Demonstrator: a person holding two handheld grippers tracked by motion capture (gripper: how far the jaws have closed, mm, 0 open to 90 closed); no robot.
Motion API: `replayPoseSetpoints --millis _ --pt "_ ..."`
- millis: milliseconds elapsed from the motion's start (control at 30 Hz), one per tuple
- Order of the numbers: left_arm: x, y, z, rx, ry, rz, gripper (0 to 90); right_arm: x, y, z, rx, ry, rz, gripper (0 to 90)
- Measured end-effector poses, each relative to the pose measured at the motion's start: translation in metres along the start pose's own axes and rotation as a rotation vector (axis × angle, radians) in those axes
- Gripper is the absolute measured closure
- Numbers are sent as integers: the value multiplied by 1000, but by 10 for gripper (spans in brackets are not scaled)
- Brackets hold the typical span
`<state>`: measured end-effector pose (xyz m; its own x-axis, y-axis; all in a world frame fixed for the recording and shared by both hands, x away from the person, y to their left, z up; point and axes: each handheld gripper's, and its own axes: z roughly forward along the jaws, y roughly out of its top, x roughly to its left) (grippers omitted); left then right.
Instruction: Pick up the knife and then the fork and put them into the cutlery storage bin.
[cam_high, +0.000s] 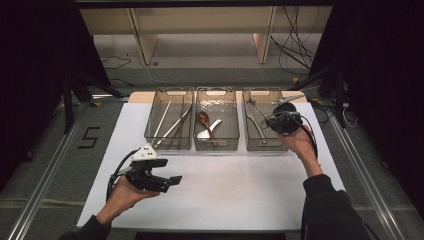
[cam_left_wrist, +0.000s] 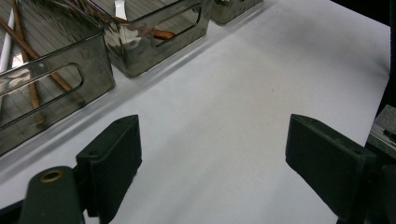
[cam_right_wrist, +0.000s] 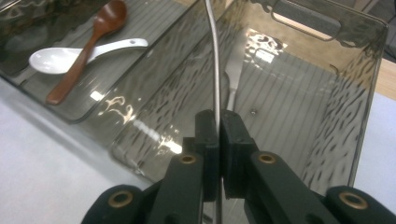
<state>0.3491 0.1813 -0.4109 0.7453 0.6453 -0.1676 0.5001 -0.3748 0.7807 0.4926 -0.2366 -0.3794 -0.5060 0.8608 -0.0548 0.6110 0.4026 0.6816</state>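
my right gripper (cam_right_wrist: 218, 122) is clenched on a thin metal utensil (cam_right_wrist: 214, 56) above the right bin (cam_right_wrist: 369, 88). i should lower it flat inside before letting go. my left gripper (cam_left_wrist: 212, 156) is released, empty.

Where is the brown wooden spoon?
In the high view, the brown wooden spoon lies in the middle bin, crossed with the white spoon. The right gripper view shows it at upper left.

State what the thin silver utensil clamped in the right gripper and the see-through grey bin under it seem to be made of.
Thin silver utensil: probably polished steel, given its bright grey sheen and slim stem.
See-through grey bin: likely smoked clear plastic; its glossy, rippled walls show the table through them.
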Motion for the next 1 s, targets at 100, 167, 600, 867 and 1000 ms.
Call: replayPoseSetpoints --millis 100,167,600,867,1000 --pt "0 0 0 0 0 0 179 -3 2 4 9 -7 19 874" --pt "-1 0 0 0 -1 2 179 -5 3 8 16 -11 30 874" --pt "-1 0 0 2 -2 3 179 -8 13 24 48 -29 60 873" --pt "0 0 0 2 -3 3 179 -12 13 34 74 -48 98 871" --pt "0 0 0 6 -4 5 179 -14 11 37 94 -51 111 869"
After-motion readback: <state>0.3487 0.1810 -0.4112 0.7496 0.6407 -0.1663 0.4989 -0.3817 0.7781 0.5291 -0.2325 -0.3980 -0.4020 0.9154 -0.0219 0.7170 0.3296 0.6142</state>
